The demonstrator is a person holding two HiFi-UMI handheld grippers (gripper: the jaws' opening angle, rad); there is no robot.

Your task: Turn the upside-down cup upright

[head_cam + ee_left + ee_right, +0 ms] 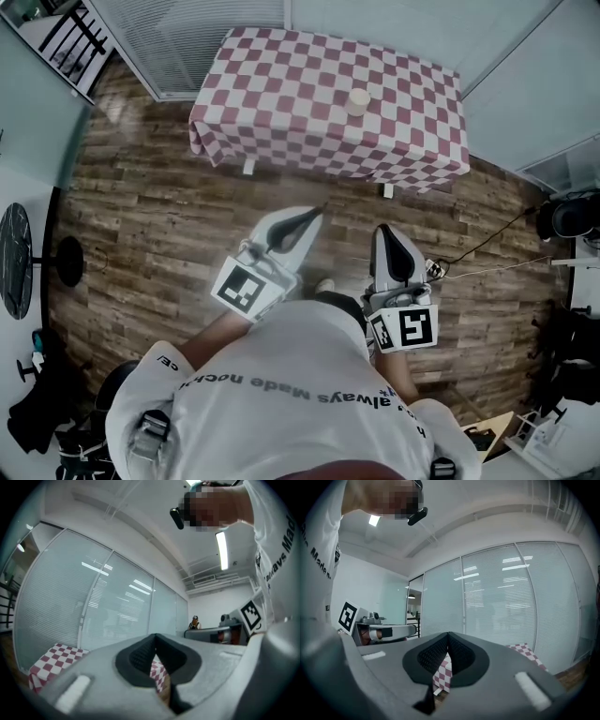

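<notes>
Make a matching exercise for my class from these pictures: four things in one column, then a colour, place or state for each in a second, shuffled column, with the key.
Column one
1. cup
2. tablecloth
3. floor
4. left tongs

Column two
A. shut and empty, held above the floor, short of the tablecloth
B. brown wooden planks
C. cream, standing on the tablecloth
D. red and white checks

Pairs: 1-C, 2-D, 3-B, 4-A
</notes>
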